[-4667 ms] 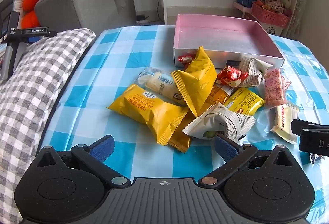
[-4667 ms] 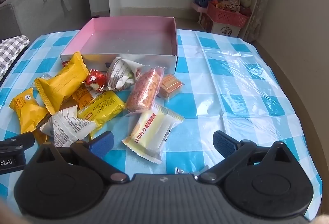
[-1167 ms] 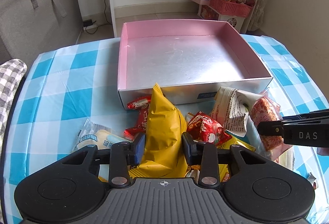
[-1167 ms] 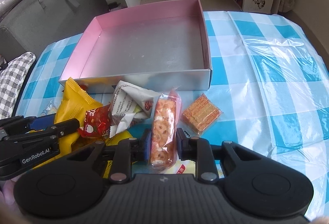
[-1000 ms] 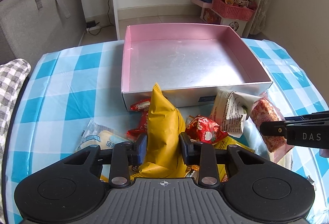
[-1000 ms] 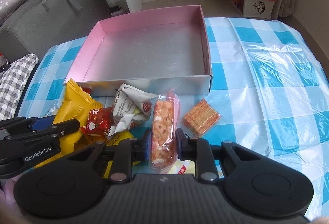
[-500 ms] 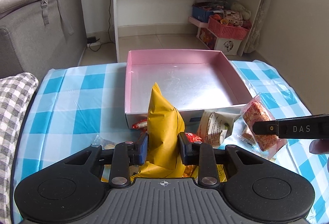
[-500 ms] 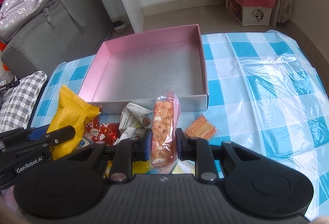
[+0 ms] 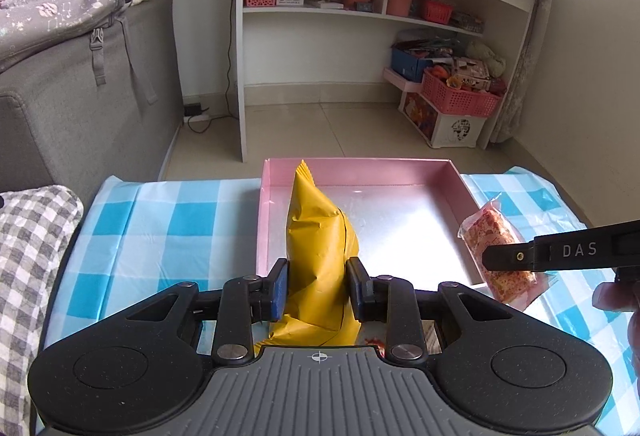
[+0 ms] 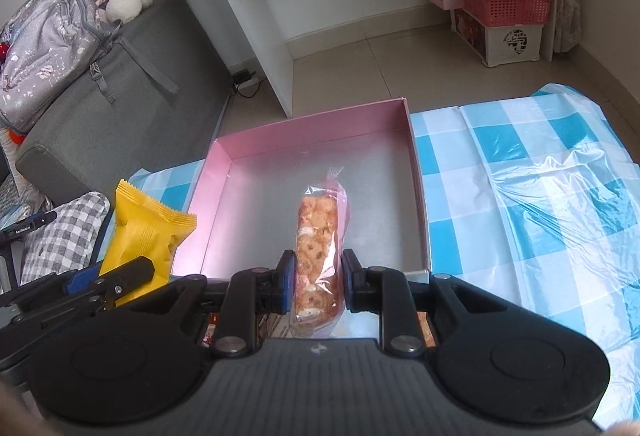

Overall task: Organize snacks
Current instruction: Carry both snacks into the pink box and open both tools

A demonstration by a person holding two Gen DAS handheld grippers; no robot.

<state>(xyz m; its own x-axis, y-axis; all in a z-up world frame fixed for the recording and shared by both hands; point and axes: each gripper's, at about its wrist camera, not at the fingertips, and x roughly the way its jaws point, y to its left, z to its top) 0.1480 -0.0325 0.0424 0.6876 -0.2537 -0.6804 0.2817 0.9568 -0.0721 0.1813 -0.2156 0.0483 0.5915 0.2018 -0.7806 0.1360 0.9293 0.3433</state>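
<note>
Once down among the pile, both hand-held grippers now hang raised — left (image 9: pixel 316 286) clamping yellow bag (image 9: pixel 318 248), right (image 10: pixel 316 282) clamping cookie pack (image 10: pixel 318 248).

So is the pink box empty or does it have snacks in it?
Empty. The pink box shows only its bare silver floor; the yellow bag and cookie pack are held in the grippers, not lying inside.

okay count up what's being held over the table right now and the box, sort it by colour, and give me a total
Yellow: 1, the yellow snack bag in the left claw.
Clear with orange-red biscuits: 1, the biscuit pack in the right claw.
Pink: 1, the pink box, nothing lying in it.
Total: 3.
</note>
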